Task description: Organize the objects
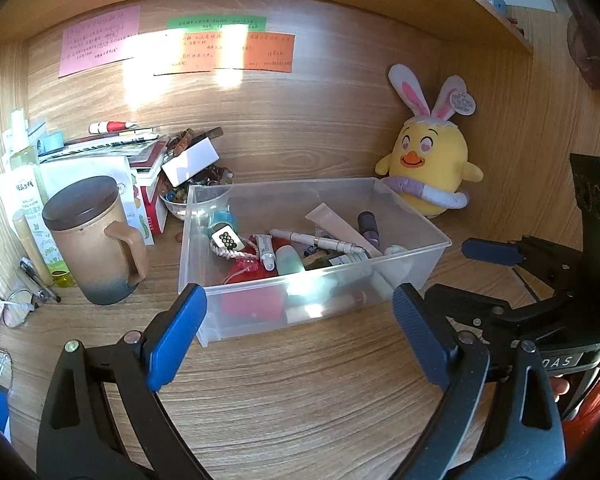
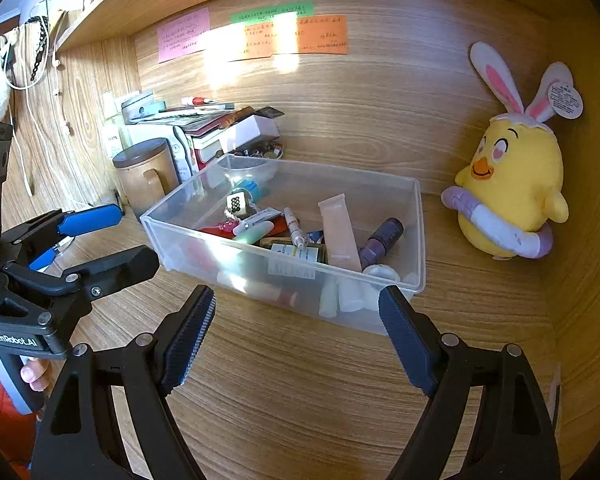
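Wooden desk (image 1: 300,380) lies bare between both grippers and the clear bin (image 1: 204,264), which stands mid-desk holding tubes and bottles. Left gripper (image 1: 300,328) and right gripper (image 2: 296,336) gape apart, holding nothing. Only the left view shows glasses (image 1: 18,308).

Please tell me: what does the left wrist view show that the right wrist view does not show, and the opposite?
Only the left wrist view shows the eyeglasses and the pens lying on the desk near the brown lidded mug.

Only the right wrist view shows the white cable and the black chain hanging at the side of the shelf.

Both views show the clear plastic bin of toiletries, the yellow chick plush, the colored notes on the back panel, and both grippers, the left gripper and the right gripper, open and empty.
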Available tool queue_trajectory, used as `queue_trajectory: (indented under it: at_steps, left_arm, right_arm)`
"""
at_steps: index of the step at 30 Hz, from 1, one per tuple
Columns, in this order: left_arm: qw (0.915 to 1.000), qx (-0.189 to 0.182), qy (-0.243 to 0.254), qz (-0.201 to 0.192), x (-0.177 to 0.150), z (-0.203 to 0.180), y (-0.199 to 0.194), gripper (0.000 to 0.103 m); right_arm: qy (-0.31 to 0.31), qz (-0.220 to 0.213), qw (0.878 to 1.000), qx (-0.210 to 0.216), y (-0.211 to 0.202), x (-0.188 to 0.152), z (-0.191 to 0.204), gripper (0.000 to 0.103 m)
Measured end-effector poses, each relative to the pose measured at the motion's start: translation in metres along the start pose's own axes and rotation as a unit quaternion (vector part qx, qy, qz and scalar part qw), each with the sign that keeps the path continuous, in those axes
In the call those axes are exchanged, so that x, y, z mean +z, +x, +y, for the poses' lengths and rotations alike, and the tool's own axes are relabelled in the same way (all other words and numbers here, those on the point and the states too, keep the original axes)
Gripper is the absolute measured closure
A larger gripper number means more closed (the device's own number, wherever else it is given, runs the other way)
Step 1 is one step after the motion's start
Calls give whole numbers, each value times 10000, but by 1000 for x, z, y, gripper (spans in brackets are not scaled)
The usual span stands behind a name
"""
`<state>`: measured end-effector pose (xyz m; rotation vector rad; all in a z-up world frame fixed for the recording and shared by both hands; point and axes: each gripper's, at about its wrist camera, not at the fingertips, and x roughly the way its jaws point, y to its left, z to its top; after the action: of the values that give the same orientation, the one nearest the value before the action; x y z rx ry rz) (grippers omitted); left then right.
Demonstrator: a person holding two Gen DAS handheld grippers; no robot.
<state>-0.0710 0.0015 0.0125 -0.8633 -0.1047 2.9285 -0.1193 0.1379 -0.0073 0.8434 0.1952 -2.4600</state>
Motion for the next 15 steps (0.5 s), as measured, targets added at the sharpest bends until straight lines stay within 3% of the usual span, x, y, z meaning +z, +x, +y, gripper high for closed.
queue_trajectory:
  at_steps: [15]
  left_arm:
    - [10000,-34,-22,48,0,0,5,7]
  right_arm:
    - [91,-12,10000,37,1,0,-5,21]
